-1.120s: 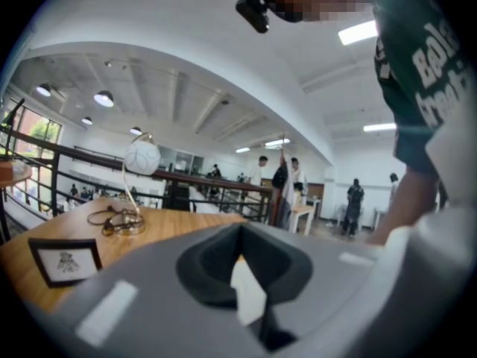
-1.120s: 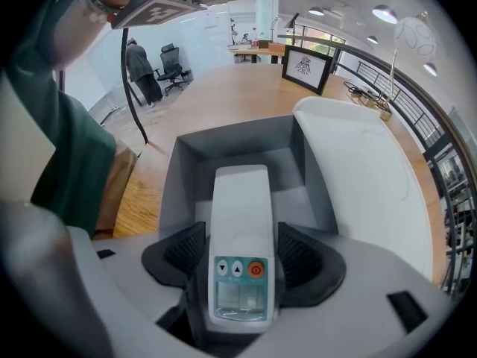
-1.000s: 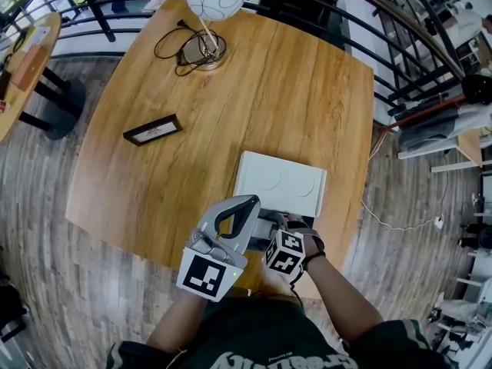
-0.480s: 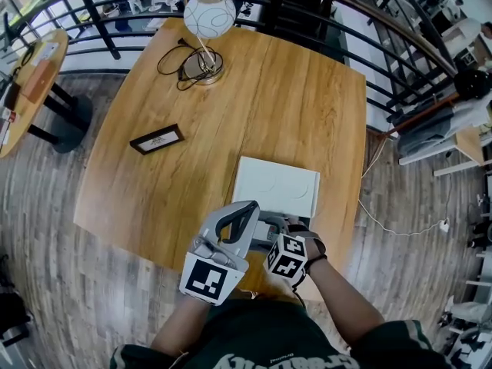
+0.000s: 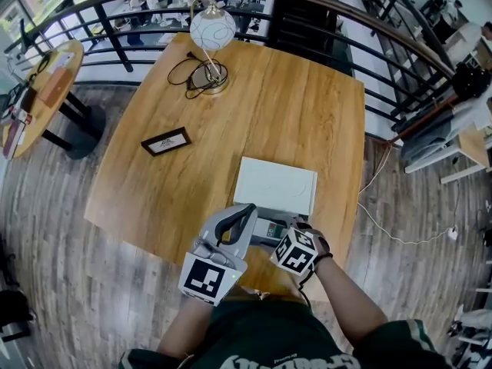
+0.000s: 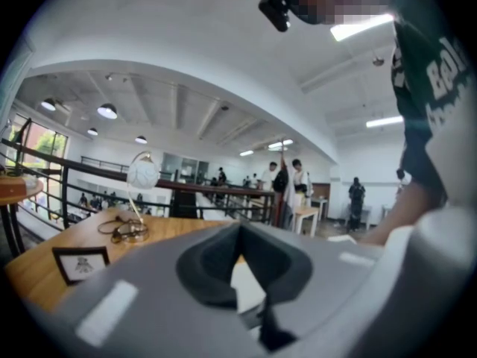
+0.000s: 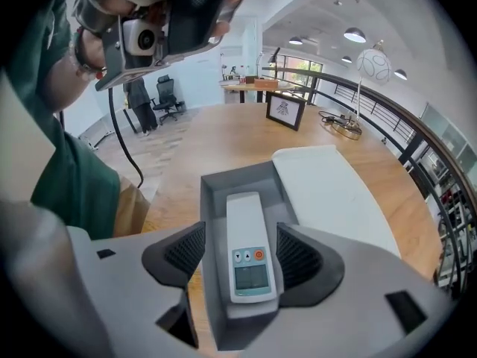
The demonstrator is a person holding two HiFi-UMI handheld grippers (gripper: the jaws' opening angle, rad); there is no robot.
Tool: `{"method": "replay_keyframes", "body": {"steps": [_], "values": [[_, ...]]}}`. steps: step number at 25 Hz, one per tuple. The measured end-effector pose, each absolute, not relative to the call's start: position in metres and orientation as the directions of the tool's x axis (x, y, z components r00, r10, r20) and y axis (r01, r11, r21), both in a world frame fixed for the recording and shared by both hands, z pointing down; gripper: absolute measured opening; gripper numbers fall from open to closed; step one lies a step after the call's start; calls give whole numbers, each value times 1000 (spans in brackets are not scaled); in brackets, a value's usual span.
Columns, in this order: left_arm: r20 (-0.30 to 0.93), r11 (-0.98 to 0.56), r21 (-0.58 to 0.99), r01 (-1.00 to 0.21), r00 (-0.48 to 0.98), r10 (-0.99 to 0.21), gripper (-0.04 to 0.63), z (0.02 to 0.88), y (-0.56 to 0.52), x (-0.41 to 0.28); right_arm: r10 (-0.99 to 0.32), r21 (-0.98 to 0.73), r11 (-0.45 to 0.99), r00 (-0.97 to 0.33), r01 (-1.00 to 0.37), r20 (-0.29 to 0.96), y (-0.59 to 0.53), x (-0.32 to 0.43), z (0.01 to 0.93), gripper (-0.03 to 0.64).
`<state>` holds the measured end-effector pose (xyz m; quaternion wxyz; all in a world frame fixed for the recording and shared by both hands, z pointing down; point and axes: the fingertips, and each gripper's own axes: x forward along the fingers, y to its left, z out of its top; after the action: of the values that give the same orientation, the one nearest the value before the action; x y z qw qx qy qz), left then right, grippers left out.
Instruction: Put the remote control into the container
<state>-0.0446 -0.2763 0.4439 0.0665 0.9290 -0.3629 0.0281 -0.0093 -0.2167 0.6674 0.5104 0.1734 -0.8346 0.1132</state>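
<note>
Hovering low in the head view, the right gripper (image 7: 240, 253) has its jaws spread wide and pinches nothing. The remote control (image 7: 244, 246) lies face up inside the grey container (image 7: 214, 207), just beyond and between the two pads; whether a pad touches it cannot be told. Container sits at the near edge of the table (image 5: 292, 106), with the flat white lid (image 5: 275, 184) right beside its far side. The left gripper (image 6: 240, 253), at lower left of the head view, has its jaws drawn together at the tips with nothing between them, and is raised off the wood. Against half a second ago, the right gripper's marker cube (image 5: 298, 250) has slid a little right and up in the frame, uncovering more of the container; the left gripper has barely moved. The whole view has also tipped: the lamp (image 5: 213, 31) and picture frame (image 5: 166, 141) sit lower in the frame, and more of the round side table (image 5: 46, 91) shows at upper left.
</note>
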Motion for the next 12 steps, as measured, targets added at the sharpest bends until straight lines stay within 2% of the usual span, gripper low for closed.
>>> {"method": "replay_keyframes", "body": {"steps": [12], "values": [[129, -700, 71, -710, 703, -699, -3, 437, -227, -26, -318, 94, 897, -481, -432, 817, -206, 5, 613, 288]]}}
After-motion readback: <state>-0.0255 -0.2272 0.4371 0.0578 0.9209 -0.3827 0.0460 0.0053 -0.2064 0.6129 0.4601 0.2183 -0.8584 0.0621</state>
